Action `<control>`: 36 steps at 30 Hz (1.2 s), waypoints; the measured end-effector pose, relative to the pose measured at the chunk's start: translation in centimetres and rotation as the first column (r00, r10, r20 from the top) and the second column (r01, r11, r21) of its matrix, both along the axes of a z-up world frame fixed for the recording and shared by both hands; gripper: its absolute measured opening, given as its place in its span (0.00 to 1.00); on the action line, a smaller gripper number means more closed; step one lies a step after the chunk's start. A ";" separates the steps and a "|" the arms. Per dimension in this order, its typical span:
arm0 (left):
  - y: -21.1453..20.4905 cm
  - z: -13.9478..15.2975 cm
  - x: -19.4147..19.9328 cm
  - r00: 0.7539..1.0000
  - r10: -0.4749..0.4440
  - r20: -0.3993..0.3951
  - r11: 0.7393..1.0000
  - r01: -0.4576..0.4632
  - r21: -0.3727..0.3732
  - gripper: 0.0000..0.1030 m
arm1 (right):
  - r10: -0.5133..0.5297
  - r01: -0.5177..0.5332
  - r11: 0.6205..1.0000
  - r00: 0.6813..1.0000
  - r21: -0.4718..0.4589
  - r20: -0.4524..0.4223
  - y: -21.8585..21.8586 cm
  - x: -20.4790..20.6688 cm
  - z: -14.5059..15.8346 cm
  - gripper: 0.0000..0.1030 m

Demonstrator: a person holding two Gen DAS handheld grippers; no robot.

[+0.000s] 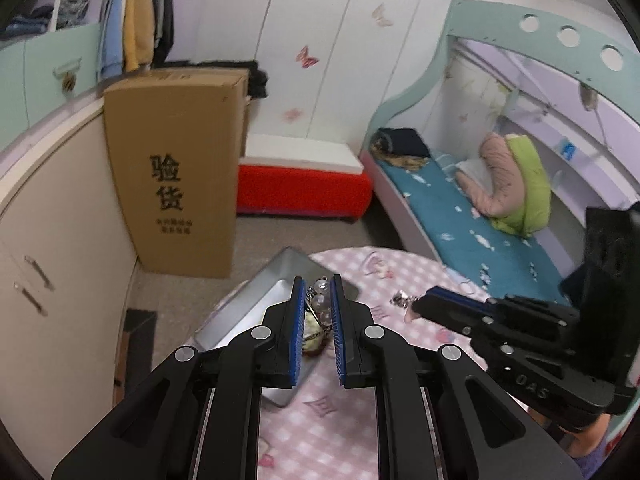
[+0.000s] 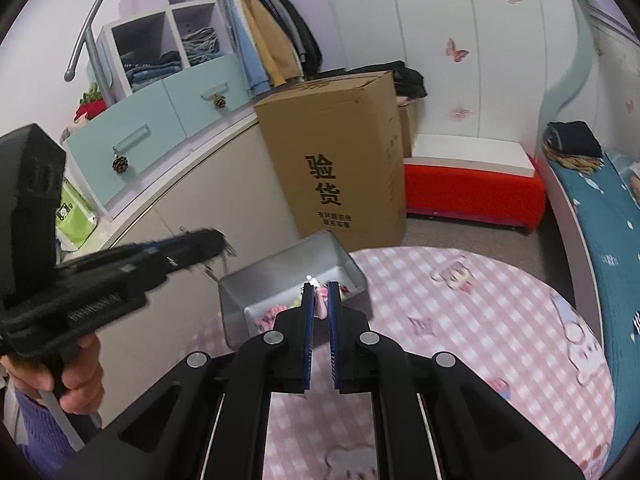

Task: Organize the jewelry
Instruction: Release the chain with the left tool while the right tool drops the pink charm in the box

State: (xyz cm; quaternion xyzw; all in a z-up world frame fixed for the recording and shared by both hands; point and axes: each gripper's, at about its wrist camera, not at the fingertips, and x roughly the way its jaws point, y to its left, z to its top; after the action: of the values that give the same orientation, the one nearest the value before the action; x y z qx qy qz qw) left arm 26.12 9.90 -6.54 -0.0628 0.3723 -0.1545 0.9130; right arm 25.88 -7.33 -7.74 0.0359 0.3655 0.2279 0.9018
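Observation:
My left gripper [image 1: 316, 286] is shut on a bead bracelet [image 1: 322, 300] with clear beads and a greenish pendant, held over the grey metal tin [image 1: 256, 300]. My right gripper [image 2: 321, 292] is shut on a small pink and white jewelry piece [image 2: 320, 304], just in front of the tin [image 2: 288, 268]. In the left wrist view the right gripper [image 1: 416, 305] comes in from the right with a silver and pink charm [image 1: 400, 300] at its tips. The tin holds several pink pieces [image 2: 266, 314]. The left gripper [image 2: 216, 240] shows blurred at the left of the right wrist view.
The tin sits at the far left edge of a round table with a pink checked cloth [image 2: 460, 320]. A tall cardboard box [image 2: 340, 160] stands on the floor behind it, a red bench [image 2: 472, 196] beyond, a bed [image 1: 460, 216] to the right, cabinets [image 1: 52, 240] to the left.

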 end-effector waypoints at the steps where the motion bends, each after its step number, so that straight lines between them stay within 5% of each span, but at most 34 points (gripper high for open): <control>1: 0.3 -0.6 0.4 1.000 -0.005 -0.017 1.000 0.005 -0.003 0.13 | 0.006 -0.006 1.000 1.000 -0.002 -0.002 0.6 0.4 -0.1 0.07; 13: 2.1 -5.8 2.9 0.991 0.024 -0.132 1.000 -0.022 0.015 0.13 | 0.048 -0.053 0.997 0.995 -0.062 -0.085 5.1 3.8 -3.4 0.07; 25: 2.5 -6.6 2.8 0.986 0.022 -0.166 1.000 -0.024 -0.008 0.16 | 0.053 -0.065 0.995 0.989 -0.081 -0.139 6.1 4.8 -5.3 0.07; 36: 3.2 -5.3 2.1 0.986 0.074 -0.147 0.997 -0.078 -0.026 0.41 | 0.026 -0.035 0.997 0.989 -0.066 -0.145 5.4 5.0 -5.3 0.14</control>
State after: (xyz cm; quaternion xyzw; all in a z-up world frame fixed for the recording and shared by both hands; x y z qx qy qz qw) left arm 28.26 13.06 -11.83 -0.1023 0.4330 -0.1205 0.8874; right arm 30.87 -1.97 -13.06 0.0156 0.4376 0.2258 0.8702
